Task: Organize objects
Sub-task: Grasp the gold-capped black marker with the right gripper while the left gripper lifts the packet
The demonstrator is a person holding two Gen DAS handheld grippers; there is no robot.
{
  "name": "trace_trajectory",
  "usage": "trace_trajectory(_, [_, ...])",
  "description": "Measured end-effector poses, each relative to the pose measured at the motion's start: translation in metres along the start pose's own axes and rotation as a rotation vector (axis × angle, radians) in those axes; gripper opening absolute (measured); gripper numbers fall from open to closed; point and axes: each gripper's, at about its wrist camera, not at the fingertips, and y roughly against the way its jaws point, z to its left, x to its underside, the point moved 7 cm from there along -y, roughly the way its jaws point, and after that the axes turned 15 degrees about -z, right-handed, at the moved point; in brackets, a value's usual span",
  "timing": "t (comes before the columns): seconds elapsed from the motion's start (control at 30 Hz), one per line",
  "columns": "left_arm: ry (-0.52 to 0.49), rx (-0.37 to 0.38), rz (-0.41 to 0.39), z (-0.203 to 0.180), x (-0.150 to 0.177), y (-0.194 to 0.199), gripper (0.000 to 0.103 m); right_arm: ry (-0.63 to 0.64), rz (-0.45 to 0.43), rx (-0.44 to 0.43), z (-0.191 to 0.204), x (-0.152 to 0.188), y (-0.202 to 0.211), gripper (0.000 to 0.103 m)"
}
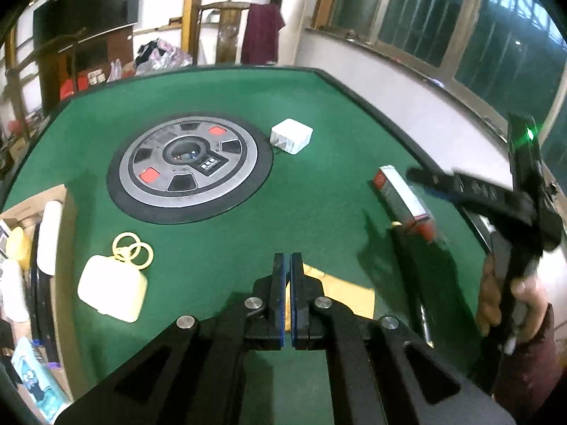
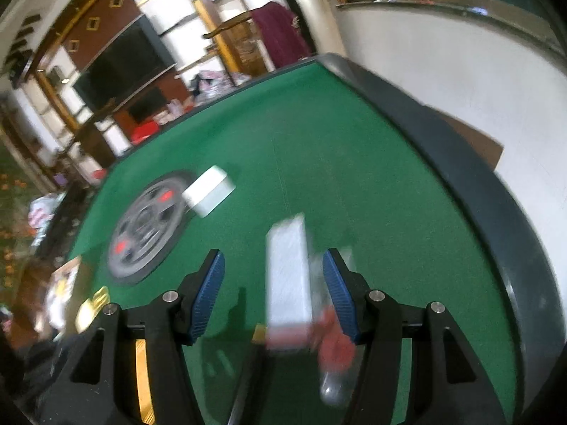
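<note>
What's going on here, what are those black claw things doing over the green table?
A person holds one gripper in each hand to tidy a green table. The right gripper is open around a red-and-white box, blurred by motion. The left gripper is shut and empty. A white charger and a cream case lie untouched on the felt.

Red-and-white box tilted, white charger, cream case on felt

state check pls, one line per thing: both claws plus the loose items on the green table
left claw: shut, empty
right claw: open, straddling the box, not gripping
red-and-white box: tilted, one end raised
white charger: lying flat
cream case: closed, rings attached
</note>
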Motion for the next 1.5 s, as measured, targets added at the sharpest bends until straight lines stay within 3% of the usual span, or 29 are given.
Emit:
trace_trajectory(0.07, [-0.071, 0.039, -0.014, -0.007, 0.002, 0.009, 0.008, 0.029, 0.046, 0.002, 0.006, 0.021, 0.015, 0.057])
trace_trajectory(0.13, [-0.179, 0.067, -0.001, -0.020, 0.010, 0.011, 0.043, 0.030, 0.075, 0.005, 0.008, 0.035, 0.023, 0.057])
trace_trajectory(0.17, [-0.237, 0.086, -0.002, -0.027, 0.014, 0.010, 0.068, 0.028, 0.100, 0.009, 0.008, 0.043, 0.026, 0.057])
trace_trajectory(0.3, [-0.536, 0.107, -0.013, -0.052, 0.029, 0.009, 0.071, 0.005, 0.172, 0.022, 0.007, 0.062, 0.017, 0.057])
trace_trajectory(0.4, [-0.613, 0.135, 0.020, -0.056, 0.033, -0.006, 0.073, 0.025, 0.175, 0.033, 0.013, 0.062, 0.012, 0.057])
trace_trajectory(0.47, [-0.601, 0.149, 0.023, -0.058, 0.030, -0.016, 0.077, 0.040, 0.189, 0.035, 0.021, 0.064, 0.006, 0.058])
trace_trajectory(0.6, [-0.531, 0.168, 0.052, -0.065, 0.031, -0.035, 0.077, 0.150, 0.172, 0.114, 0.033, 0.068, -0.003, 0.057])
trace_trajectory(0.67, [-0.552, 0.172, 0.096, -0.072, 0.046, -0.045, 0.079, 0.196, 0.167, 0.139, 0.036, 0.069, -0.005, 0.057])
trace_trajectory(0.7, [-0.554, 0.169, 0.041, -0.074, 0.046, -0.043, 0.077, 0.226, 0.166, 0.151, 0.038, 0.070, -0.007, 0.057])
trace_trajectory(0.73, [-0.557, 0.177, 0.056, -0.076, 0.048, -0.044, 0.077, 0.258, 0.163, 0.162, 0.039, 0.071, -0.008, 0.057])
trace_trajectory(0.77, [-0.518, 0.188, 0.067, -0.074, 0.046, -0.044, 0.065, 0.281, 0.160, 0.170, 0.040, 0.073, -0.007, 0.057])
trace_trajectory(0.8, [-0.479, 0.202, 0.090, -0.072, 0.045, -0.044, 0.045, 0.313, 0.156, 0.184, 0.042, 0.075, -0.007, 0.056])
trace_trajectory(0.83, [-0.456, 0.199, 0.096, -0.069, 0.043, -0.043, 0.045, 0.335, 0.151, 0.196, 0.042, 0.076, -0.006, 0.054])
trace_trajectory(0.87, [-0.436, 0.190, 0.094, -0.065, 0.040, -0.040, 0.043, 0.349, 0.145, 0.191, 0.045, 0.078, -0.004, 0.046])
trace_trajectory(0.9, [-0.411, 0.178, 0.090, -0.060, 0.037, -0.037, 0.040, 0.346, 0.146, 0.179, 0.047, 0.078, -0.002, 0.032])
trace_trajectory(0.97, [-0.373, 0.157, 0.081, -0.052, 0.034, -0.030, 0.038, 0.340, 0.152, 0.167, 0.048, 0.079, 0.000, 0.016])
trace_trajectory(1.0, [-0.353, 0.151, 0.079, -0.048, 0.032, -0.026, 0.036, 0.333, 0.155, 0.160, 0.047, 0.079, 0.002, 0.013])
trace_trajectory(1.27, [-0.212, 0.102, -0.010, -0.015, 0.024, 0.032, 0.021, 0.191, 0.163, 0.020, 0.051, 0.081, 0.019, 0.012])
trace_trajectory(1.5, [-0.110, 0.044, -0.117, 0.022, 0.015, 0.090, 0.018, 0.171, 0.116, -0.115, 0.089, 0.071, 0.046, 0.012])
